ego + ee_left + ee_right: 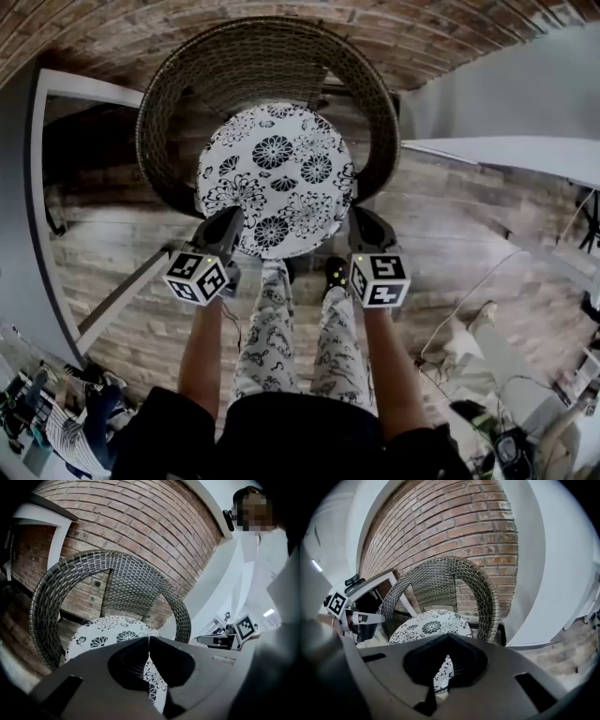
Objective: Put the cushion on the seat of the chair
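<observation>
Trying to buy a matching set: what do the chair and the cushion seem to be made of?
Chair: looks like woven wicker or synthetic rattan, dark grey-brown and matte; thin strands interlace in a basket weave. Cushion: apparently printed fabric, white with black flowers, no sheen; its filling is hidden.

Home-like room, maybe a staged set (hard to say): brick wall [309, 17], wood plank floor [469, 234], wicker chair [253, 56], white partition [525, 94], loose cables [466, 292] on floor.

A red brick wall [94, 37] is running across the back, a plank floor [469, 244] is spreading below, and a white wall [525, 89] is standing on the right.
</observation>
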